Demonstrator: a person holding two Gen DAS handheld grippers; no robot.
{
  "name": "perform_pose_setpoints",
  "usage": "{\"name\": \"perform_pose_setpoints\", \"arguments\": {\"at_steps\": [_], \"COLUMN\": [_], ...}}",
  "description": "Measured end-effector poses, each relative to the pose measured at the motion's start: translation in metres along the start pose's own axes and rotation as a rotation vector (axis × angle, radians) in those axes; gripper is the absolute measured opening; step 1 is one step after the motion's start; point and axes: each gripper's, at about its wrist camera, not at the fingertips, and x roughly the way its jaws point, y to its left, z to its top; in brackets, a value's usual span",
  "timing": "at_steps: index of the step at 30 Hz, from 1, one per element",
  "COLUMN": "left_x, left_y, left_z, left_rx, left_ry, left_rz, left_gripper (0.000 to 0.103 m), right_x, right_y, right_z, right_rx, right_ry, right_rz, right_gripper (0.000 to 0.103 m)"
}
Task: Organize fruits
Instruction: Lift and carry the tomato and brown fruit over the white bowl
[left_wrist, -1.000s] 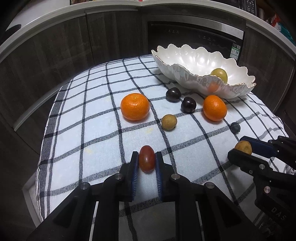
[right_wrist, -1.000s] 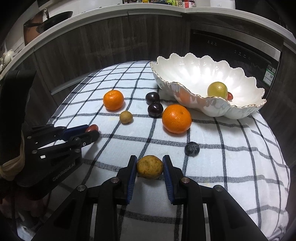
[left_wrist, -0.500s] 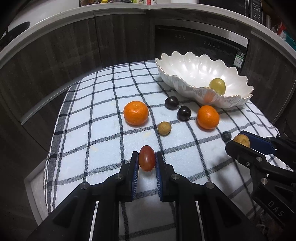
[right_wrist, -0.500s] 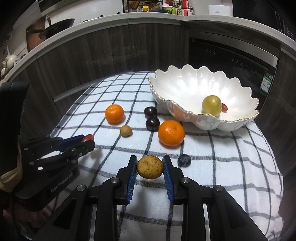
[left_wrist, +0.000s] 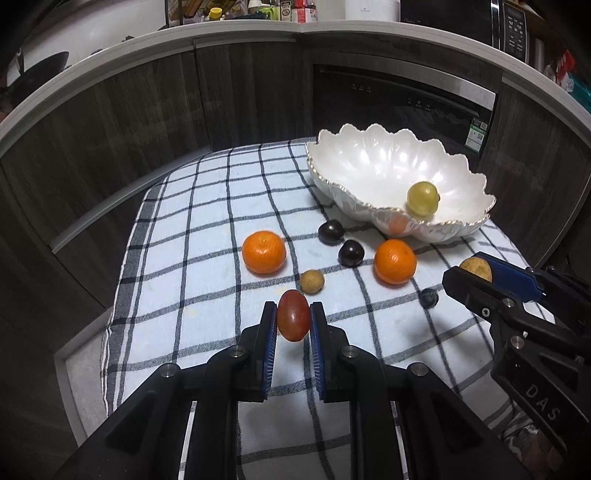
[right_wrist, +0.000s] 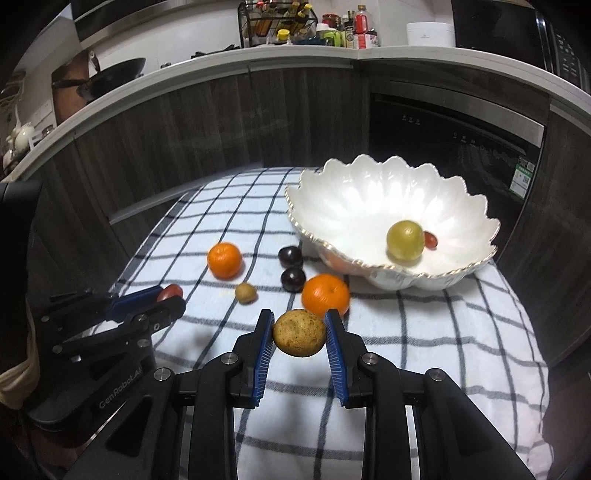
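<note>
Left wrist view: left hand-held gripper (left_wrist: 293, 320) pitched downward over the checked cloth (left_wrist: 207, 236) on the worktop, blue pads clamped tight on a red grape (left_wrist: 293, 319) held clear of the cloth. Right hand-held gripper (left_wrist: 476, 271) at the right edge, closed on a brown fruit (left_wrist: 475, 268). Beyond: two mandarins (left_wrist: 264, 252), two dark plums (left_wrist: 330, 231), a small tan fruit (left_wrist: 312, 281), a blueberry (left_wrist: 429, 297), and a white scalloped bowl (left_wrist: 354, 162) with a green grape (left_wrist: 422, 198) inside.

Right wrist view: right hand-held gripper (right_wrist: 299, 334) angled down likewise, pads pressed on the brown fruit (right_wrist: 299, 332), lifted off the cloth (right_wrist: 443, 332). Left hand-held gripper (right_wrist: 168, 295) at lower left, gripping the red grape (right_wrist: 170, 291). Bowl (right_wrist: 332, 199) at upper right, containing the green grape (right_wrist: 405, 239) and a small red fruit (right_wrist: 430, 239) touching it.
</note>
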Motion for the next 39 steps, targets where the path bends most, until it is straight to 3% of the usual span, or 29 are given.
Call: {"name": "perform_pose_setpoints", "arguments": {"at_steps": [19,39], "left_x": [-0.001,0.035], "left_y": [-0.033,-0.069], "left_z": [0.049,0.103], "left_rx": [0.018,0.056], "left_ry": [-0.024,-0.037], "left_rz": [-0.034,-0.061], "left_gripper": [0.019,0.019], "right_x": [-0.010,0.010], "right_y": [-0.045,-0.110], "right_z": [0.033,0.068], "right_rx": [0.060,0.112], "right_ry": [-0.026,-0.024], "right_rz": [-0.030,-0.094], "right_gripper": [0.030,0.030]}}
